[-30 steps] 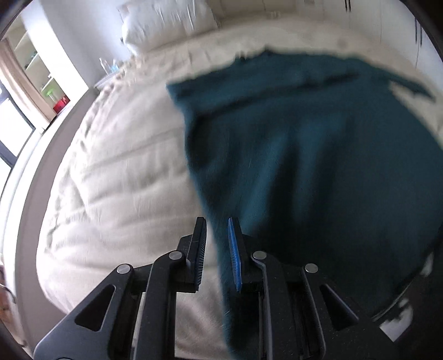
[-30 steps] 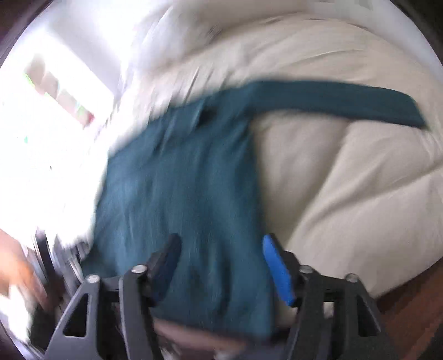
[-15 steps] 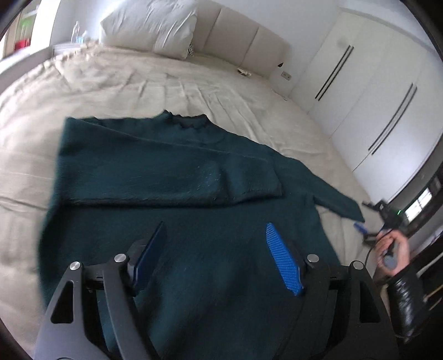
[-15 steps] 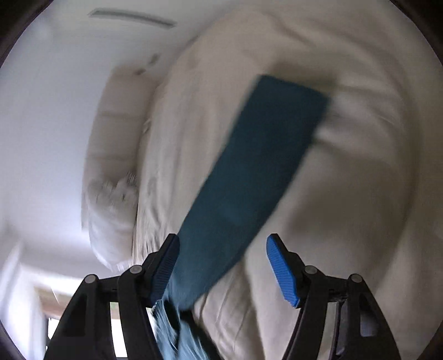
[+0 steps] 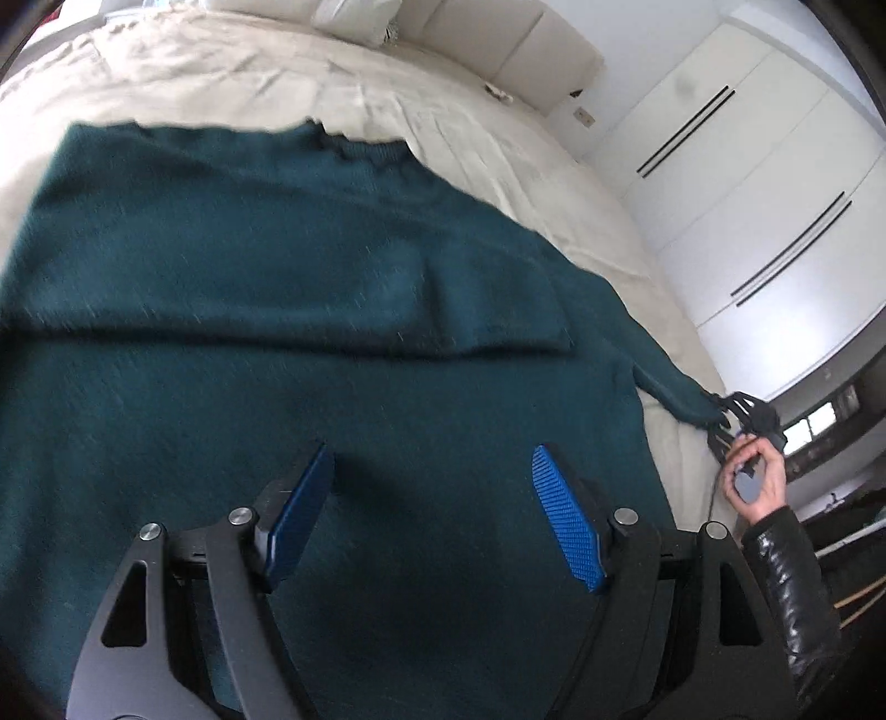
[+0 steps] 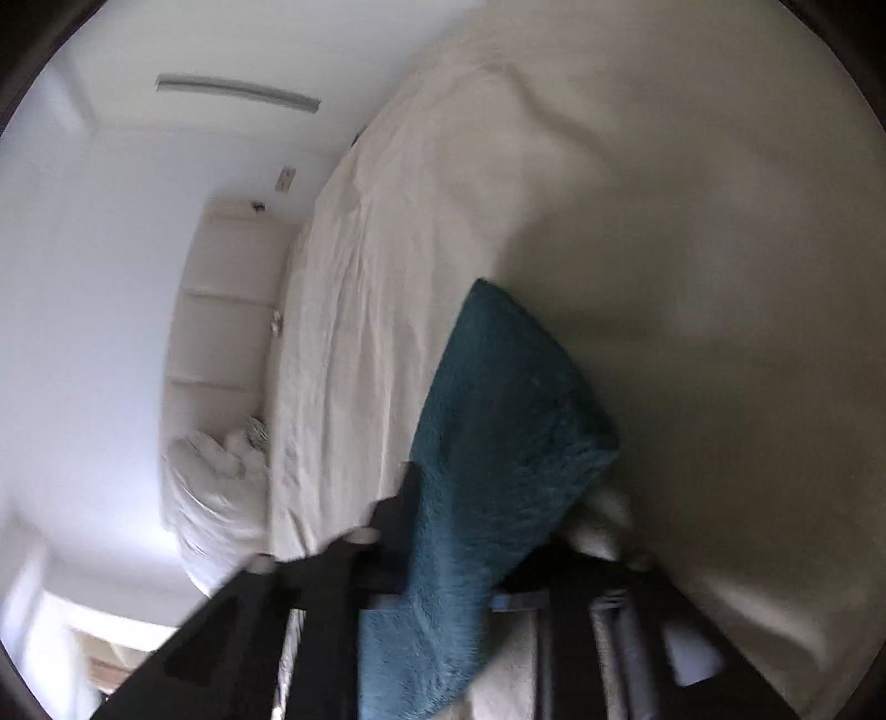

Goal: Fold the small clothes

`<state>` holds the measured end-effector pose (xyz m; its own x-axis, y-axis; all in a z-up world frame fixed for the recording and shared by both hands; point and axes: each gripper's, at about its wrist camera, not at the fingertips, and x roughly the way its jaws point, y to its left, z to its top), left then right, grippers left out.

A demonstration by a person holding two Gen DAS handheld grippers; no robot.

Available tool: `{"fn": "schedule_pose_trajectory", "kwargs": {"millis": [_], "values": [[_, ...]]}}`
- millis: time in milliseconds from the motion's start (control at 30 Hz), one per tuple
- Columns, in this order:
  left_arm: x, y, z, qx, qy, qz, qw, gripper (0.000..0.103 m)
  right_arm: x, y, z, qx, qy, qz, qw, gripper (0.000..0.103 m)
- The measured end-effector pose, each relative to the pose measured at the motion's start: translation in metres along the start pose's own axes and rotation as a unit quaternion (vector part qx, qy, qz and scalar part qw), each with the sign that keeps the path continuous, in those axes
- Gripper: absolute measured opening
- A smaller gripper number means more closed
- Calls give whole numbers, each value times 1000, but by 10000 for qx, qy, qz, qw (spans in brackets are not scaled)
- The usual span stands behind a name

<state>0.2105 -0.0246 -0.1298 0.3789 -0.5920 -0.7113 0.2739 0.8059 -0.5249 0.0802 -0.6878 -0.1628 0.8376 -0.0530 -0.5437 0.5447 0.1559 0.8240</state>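
Note:
A dark teal sweater (image 5: 277,332) lies spread on the cream bed (image 5: 498,138), one sleeve folded across its chest. My left gripper (image 5: 432,509) is open and empty, hovering just above the sweater's body. My right gripper (image 5: 736,410) is seen in the left wrist view at the end of the sweater's right sleeve (image 5: 675,387). In the right wrist view that sleeve (image 6: 498,443) lies between my right gripper's (image 6: 476,548) fingers, which have closed in on it; the fingertips are partly hidden by the fabric.
A pillow (image 5: 343,11) and padded headboard (image 5: 526,44) are at the far end of the bed. White wardrobe doors (image 5: 764,194) stand to the right. A hand in a black sleeve (image 5: 758,487) holds the right gripper beyond the bed's right edge.
My left gripper opened and swung from the sweater's left edge to over its body. My right gripper went from the body to the right sleeve end and closed on it.

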Motion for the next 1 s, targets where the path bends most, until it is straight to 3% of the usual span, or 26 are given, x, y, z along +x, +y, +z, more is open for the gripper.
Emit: {"fn": "schedule_pose_trajectory", "kwargs": {"millis": [167,233,300,400,533,567,633,700,733,767,867,900,933,1000], "values": [[3,1,1,-76,-81,-209,9997,74,-2,51,-31,-1321,120,-292,9907,11],[0,10,10,-275,-187,-361,9988,74,6,93,-60,-2204,257,-408,9742,11],[-4,22,20,-512,-293,-443,9973,74,17,142,-110,-3259,399,-495,9433,10],[-12,42,36,-885,-512,-625,9928,74,34,201,-204,-4738,606,-519,8770,10],[-13,61,63,-1258,-586,-1028,9850,74,59,231,-349,-6459,910,-540,7561,10],[-7,65,68,-1351,-485,-1088,9836,74,67,227,-387,-6854,999,-595,7188,10],[3,70,75,-1551,-282,-1181,9804,74,83,216,-430,-7227,1220,-780,6758,11],[13,71,79,-1559,-112,-1231,9800,74,91,204,-450,-7403,1284,-882,6540,15],[18,69,82,-1556,-34,-1229,9801,74,89,199,-452,-7437,1257,-882,6506,16],[24,68,83,-1575,43,-1248,9796,74,86,196,-452,-7393,1229,-840,6568,16],[49,62,89,-1720,387,-1414,9741,74,87,200,-434,-7007,1436,-604,6962,19],[56,58,92,-1755,481,-1444,9726,74,85,199,-428,-6937,1495,-547,7025,27],[64,53,96,-1756,567,-1518,9710,74,80,197,-430,-6875,1563,-484,7075,48],[80,45,100,-1734,737,-1581,9693,74,76,197,-427,-6730,1711,-318,7189,72]]}}
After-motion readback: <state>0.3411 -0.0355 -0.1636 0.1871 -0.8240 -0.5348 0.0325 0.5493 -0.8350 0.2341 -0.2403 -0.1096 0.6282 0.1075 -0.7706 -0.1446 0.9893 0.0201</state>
